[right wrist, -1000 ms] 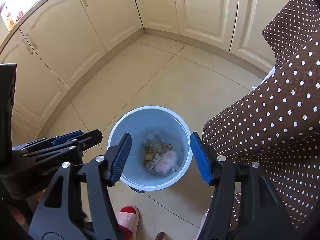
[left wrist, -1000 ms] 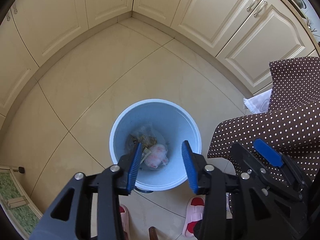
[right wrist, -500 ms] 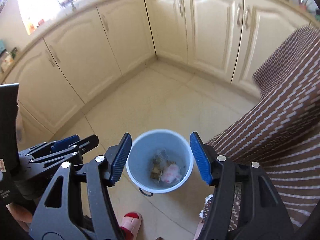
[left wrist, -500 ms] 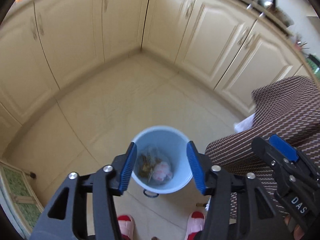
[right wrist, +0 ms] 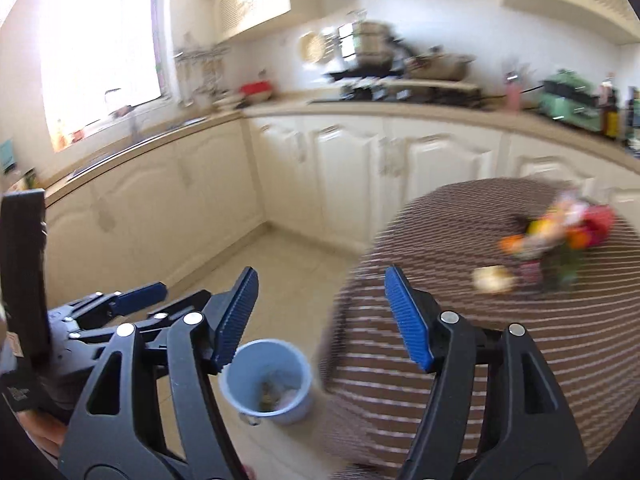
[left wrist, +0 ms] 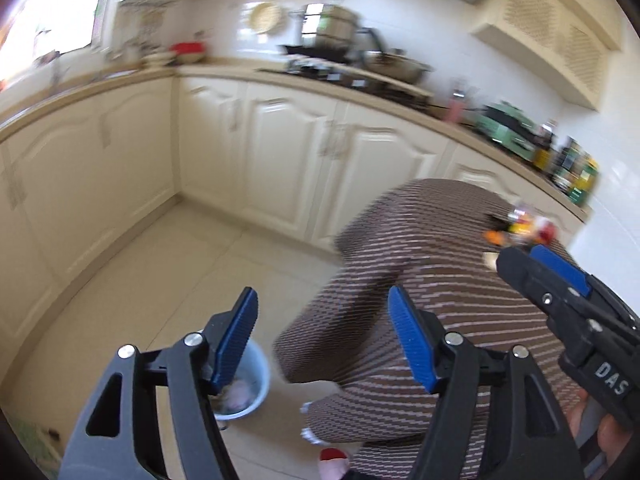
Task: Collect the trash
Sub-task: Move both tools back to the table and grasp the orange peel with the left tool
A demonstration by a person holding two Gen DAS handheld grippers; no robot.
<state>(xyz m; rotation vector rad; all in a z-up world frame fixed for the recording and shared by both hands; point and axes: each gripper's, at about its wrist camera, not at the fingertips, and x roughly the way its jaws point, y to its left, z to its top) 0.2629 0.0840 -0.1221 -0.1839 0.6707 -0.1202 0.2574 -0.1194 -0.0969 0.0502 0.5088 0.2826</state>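
Note:
A light blue trash bucket [right wrist: 267, 380] stands on the tiled floor with wrappers and a pink-white scrap inside; it also shows in the left wrist view [left wrist: 249, 394], partly behind a finger. My left gripper [left wrist: 322, 336] is open and empty, raised well above the bucket. My right gripper [right wrist: 320, 320] is open and empty, above the bucket and the table edge. On the dotted brown tablecloth [right wrist: 500, 320] lies a pale crumpled piece [right wrist: 493, 278] beside blurred colourful flowers [right wrist: 560, 232]. The frames are motion-blurred.
Cream cabinets [right wrist: 340, 176] and a cluttered counter with pots [right wrist: 400, 64] wrap around the back. The round table fills the right side. A red-and-white slipper [left wrist: 332, 460] is at the bottom of the left wrist view.
Both grippers have lifted and tilted up from looking straight down into the bucket. The counter and tabletop have come into view; the bucket has slid to the lower left.

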